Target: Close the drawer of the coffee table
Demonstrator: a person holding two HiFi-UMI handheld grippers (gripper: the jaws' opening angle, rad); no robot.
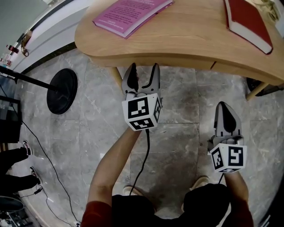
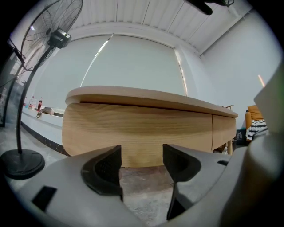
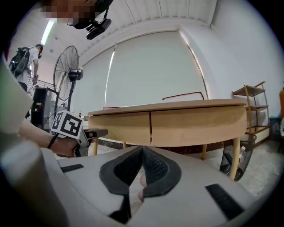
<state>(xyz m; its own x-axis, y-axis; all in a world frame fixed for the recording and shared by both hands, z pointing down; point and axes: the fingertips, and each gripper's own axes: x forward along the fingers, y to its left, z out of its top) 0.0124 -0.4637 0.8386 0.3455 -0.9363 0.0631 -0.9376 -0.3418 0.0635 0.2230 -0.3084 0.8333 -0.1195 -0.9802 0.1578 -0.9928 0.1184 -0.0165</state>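
Two handheld grippers face one oval wooden coffee table (image 1: 191, 33), which fills the upper head view and stands on a grey stone floor. A pink book (image 1: 131, 13) and a red book (image 1: 248, 24) lie well apart on its top.

Left gripper (image 1: 143, 73): jaws spread with nothing between them, tips just short of the curved apron. It appears aimed squarely at the drawer front (image 2: 137, 133), probably to press it inward.

Right gripper (image 1: 223, 111): jaws pressed together on nothing, nearer the person and well apart from the table, evidently idle.

Drawer: set in the apron directly ahead of the left gripper and bounded on its right by a thin vertical seam. The front is light wood with horizontal grain and no visible handle. Its face appears flush with the adjoining panel, so the drawer is judged shut or nearly so.
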